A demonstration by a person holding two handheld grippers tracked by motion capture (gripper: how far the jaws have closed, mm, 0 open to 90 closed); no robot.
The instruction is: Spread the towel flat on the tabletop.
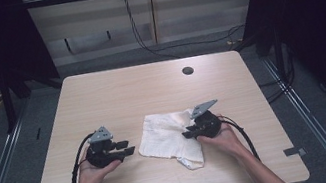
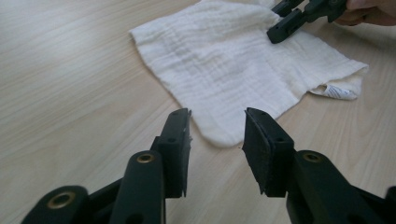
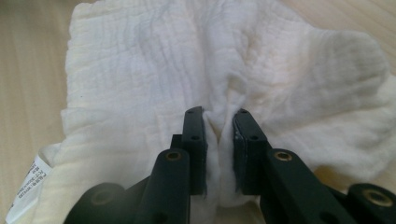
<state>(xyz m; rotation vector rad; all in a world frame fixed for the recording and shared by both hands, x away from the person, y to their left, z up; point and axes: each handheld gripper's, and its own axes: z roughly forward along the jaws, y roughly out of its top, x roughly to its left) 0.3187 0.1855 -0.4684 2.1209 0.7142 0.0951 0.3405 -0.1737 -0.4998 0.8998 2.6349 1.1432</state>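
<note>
Wood table [image 1: 115, 90], dark room; left gripper [image 1: 127, 147] lower left, jaws spread; right gripper [image 1: 187, 133] pinches cloth [image 1: 166, 134] at centre

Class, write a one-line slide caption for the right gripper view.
Right tool pinching a gathered fold of white cloth on the wooden table.

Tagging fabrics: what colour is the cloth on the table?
White to off-white, with a crinkled weave; the cloth shows best in the right gripper view.

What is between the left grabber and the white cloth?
Nothing. In the high view, bare wooden table lies between the left gripper and the white cloth.
</note>
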